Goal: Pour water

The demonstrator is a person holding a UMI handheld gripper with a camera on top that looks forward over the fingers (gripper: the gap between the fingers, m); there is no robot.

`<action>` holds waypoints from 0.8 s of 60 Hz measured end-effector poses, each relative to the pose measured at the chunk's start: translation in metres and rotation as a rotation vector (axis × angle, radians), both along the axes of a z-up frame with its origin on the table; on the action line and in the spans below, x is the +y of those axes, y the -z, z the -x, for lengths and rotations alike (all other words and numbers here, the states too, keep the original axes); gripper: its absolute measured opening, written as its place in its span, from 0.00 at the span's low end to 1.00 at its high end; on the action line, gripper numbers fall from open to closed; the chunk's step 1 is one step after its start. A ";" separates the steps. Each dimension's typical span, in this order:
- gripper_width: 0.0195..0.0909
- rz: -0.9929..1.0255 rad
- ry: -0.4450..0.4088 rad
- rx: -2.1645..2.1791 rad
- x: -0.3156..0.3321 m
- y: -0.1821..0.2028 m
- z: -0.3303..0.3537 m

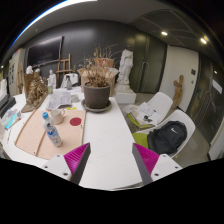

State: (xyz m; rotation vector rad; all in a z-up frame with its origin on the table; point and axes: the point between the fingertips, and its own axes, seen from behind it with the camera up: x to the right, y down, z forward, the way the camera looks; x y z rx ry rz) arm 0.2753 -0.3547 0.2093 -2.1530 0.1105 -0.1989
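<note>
White surface (105,140) stretches ahead of the fingers (76,157) — spread apart, nothing between them. Beyond the left finger, a water bottle (50,129) lies on a tan board (40,138), near a red disc (75,121) — farther back, a potted dry plant (97,88).

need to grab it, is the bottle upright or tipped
Tipped: the bottle lies on its side on the board, ahead of the open gripper.
</note>
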 end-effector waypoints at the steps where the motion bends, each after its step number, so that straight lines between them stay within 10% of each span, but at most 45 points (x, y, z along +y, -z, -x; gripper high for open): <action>1: 0.93 0.003 -0.004 0.001 0.000 0.000 0.003; 30: 0.93 -0.049 -0.204 0.063 0.042 0.086 0.194; 48: 0.93 -0.182 -0.169 0.049 0.155 0.136 0.267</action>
